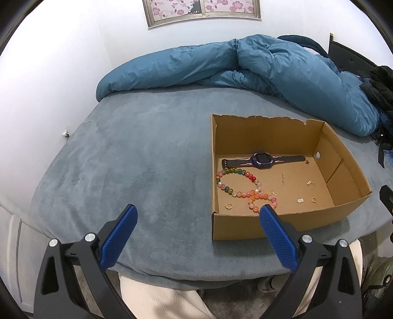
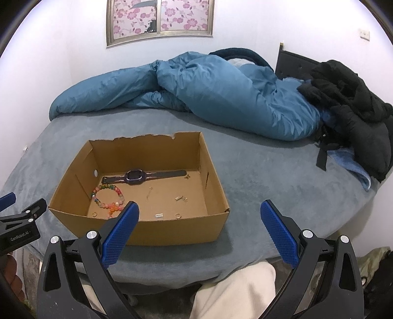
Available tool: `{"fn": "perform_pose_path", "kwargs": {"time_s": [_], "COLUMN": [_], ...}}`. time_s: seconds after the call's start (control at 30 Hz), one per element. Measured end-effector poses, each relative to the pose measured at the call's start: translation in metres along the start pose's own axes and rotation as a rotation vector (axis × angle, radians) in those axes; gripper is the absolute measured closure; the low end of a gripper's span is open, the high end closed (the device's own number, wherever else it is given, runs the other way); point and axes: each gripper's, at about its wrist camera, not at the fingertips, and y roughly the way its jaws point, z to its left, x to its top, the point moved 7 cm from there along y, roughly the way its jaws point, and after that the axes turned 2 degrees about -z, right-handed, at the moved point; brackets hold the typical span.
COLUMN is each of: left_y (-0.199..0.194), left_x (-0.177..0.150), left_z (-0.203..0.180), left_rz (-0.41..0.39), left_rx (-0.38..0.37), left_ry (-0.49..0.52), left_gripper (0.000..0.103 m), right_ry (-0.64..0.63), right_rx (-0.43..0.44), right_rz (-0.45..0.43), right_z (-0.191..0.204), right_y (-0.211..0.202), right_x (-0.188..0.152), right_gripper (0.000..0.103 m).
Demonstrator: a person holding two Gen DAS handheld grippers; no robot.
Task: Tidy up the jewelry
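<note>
Left wrist view: my left gripper (image 1: pixel 198 211) sits at the bottom of the frame with its blue fingers (image 1: pixel 119 235) spread wide and nothing between them. Right of centre, an open cardboard box (image 1: pixel 235 227) rests on the grey-blue bed cover (image 1: pixel 147 157). Inside it, a purple smartwatch (image 1: pixel 262 160) lies flat along the far wall; a string of coloured beads (image 1: pixel 242 189) curls in the near left part of the box floor, its lower loop partly hidden by my right-hand finger. A gold ring (image 1: pixel 229 205) lies in the near left corner, a second ring (image 1: pixel 313 199) towards the near right, with a few small gold pieces between them, too small to identify.

Right wrist view: my right gripper (image 2: pixel 200 208) occupies the bottom of the frame, fingers likewise spread and empty. The same box appears left of centre. A rumpled blue duvet (image 2: pixel 221 98) crosses the upper middle, dark clothing (image 2: pixel 356 110) lies at the right, and a flowered window (image 2: pixel 159 19) is at the top.
</note>
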Motion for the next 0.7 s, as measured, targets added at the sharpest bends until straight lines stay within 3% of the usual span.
{"fn": "perform_pose_path", "kwargs": {"time_s": [0.7], "left_y": [0.0069], "left_x": [0.0017], "left_z": [0.0014], "left_rz": [0.018], "left_rx": [-0.008], "left_ry": [-0.008], "left_gripper": [0.006], "right_ry": [-0.014], "right_rx": [0.006], "right_rz": [0.007], "right_z": [0.0052], "right_y": [0.001], "right_x": [0.0012], "right_gripper": [0.008]}}
